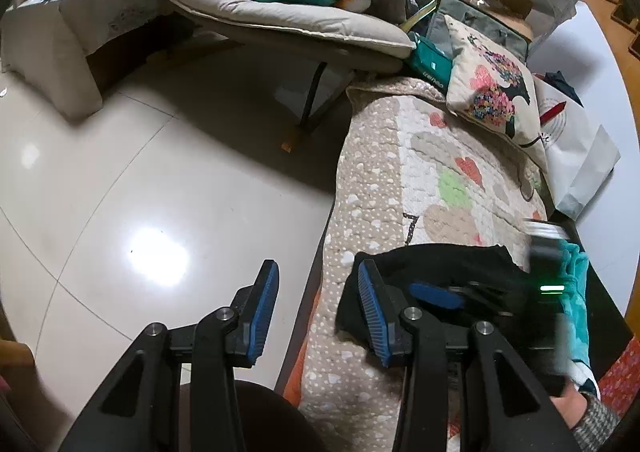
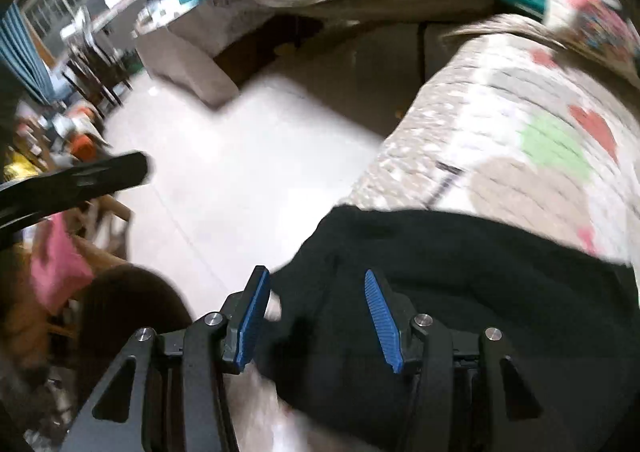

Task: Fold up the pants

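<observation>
The black pants (image 1: pixel 444 264) lie bunched on a heart-patterned quilt (image 1: pixel 404 172) covering a sofa seat. My left gripper (image 1: pixel 318 286) is open and empty, hanging over the seat's left edge, its right finger beside the pants' edge. The right gripper appears in the left wrist view (image 1: pixel 436 294) over the pants. In the blurred right wrist view the pants (image 2: pixel 460 272) fill the lower right. My right gripper (image 2: pixel 316 300) is open just above them, with cloth between its fingers. The quilt (image 2: pixel 520 112) lies beyond.
Shiny tiled floor (image 1: pixel 140 192) lies left of the sofa. A padded lounge chair (image 1: pixel 280 20) piled with bags stands behind. A patterned cushion (image 1: pixel 496 88) and a white paper bag (image 1: pixel 576 156) sit at the far end of the seat.
</observation>
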